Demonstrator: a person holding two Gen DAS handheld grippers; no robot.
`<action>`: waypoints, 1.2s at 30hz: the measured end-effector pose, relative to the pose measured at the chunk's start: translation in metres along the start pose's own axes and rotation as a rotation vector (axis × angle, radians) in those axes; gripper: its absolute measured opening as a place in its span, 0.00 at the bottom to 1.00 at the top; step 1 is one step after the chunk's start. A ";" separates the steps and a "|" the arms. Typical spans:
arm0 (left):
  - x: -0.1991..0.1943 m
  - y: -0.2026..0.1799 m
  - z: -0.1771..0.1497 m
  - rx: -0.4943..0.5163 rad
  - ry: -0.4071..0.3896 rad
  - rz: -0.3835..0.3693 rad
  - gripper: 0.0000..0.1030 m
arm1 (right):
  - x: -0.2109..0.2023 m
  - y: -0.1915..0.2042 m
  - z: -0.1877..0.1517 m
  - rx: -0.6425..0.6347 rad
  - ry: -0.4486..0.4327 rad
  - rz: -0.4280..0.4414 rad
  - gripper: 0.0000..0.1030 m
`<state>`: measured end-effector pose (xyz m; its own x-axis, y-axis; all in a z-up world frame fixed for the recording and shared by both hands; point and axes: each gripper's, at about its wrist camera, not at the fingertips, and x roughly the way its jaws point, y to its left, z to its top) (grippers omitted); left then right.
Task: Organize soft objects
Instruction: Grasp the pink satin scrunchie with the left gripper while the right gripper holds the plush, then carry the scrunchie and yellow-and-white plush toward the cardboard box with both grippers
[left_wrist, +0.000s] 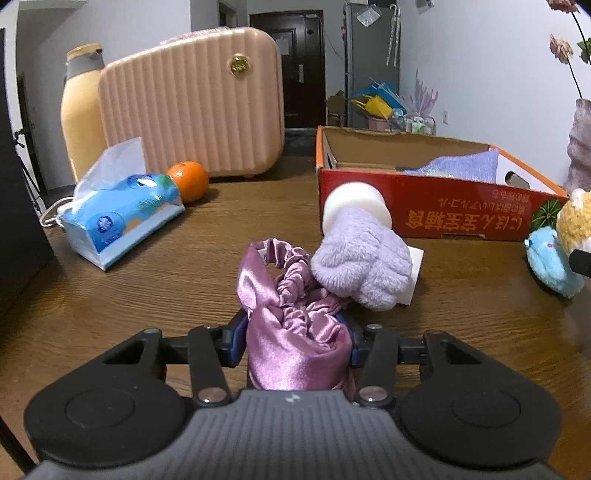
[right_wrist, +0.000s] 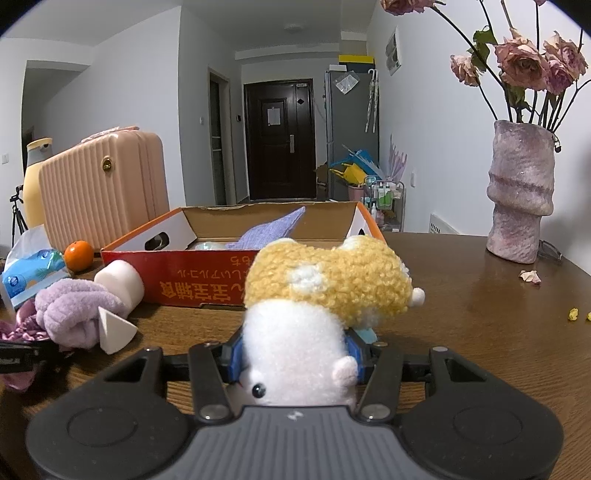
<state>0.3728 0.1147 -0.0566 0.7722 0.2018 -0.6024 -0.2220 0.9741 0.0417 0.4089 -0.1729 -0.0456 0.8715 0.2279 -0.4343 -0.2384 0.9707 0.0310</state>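
Note:
A pink satin cloth (left_wrist: 258, 284) with a gathered edge lies bunched on the wooden table (left_wrist: 147, 295), and my left gripper (left_wrist: 295, 332) is shut on its near end. A fuzzy lilac sock-like piece (left_wrist: 364, 266) rests against the cloth's far side, beside a white cylinder (left_wrist: 354, 203). My right gripper (right_wrist: 295, 354) is shut on a yellow and white plush toy (right_wrist: 325, 280), just in front of the red cardboard box (right_wrist: 192, 280). A lilac knitted cloth (right_wrist: 269, 229) lies inside the box. A small blue plush (left_wrist: 550, 262) sits by the yellow one.
A blue tissue pack (left_wrist: 122, 210), an orange (left_wrist: 188, 181), a pink suitcase (left_wrist: 192, 103) and a tall yellow bottle (left_wrist: 79, 110) stand at the back left. A white cone (right_wrist: 114, 332) lies by the lilac piece. A vase of dried roses (right_wrist: 521, 192) stands at the right.

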 end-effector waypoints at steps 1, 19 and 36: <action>-0.003 0.001 -0.001 -0.002 -0.008 0.005 0.47 | -0.001 0.000 0.000 -0.001 -0.003 0.000 0.49; -0.070 0.012 -0.006 -0.061 -0.198 0.044 0.47 | -0.026 0.010 -0.004 -0.019 -0.058 -0.003 0.49; -0.092 -0.035 -0.001 -0.049 -0.260 -0.053 0.48 | -0.047 0.035 0.001 -0.044 -0.131 0.023 0.49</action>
<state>0.3088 0.0622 -0.0039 0.9090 0.1761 -0.3778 -0.2009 0.9793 -0.0268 0.3605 -0.1496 -0.0230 0.9132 0.2613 -0.3126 -0.2755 0.9613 -0.0012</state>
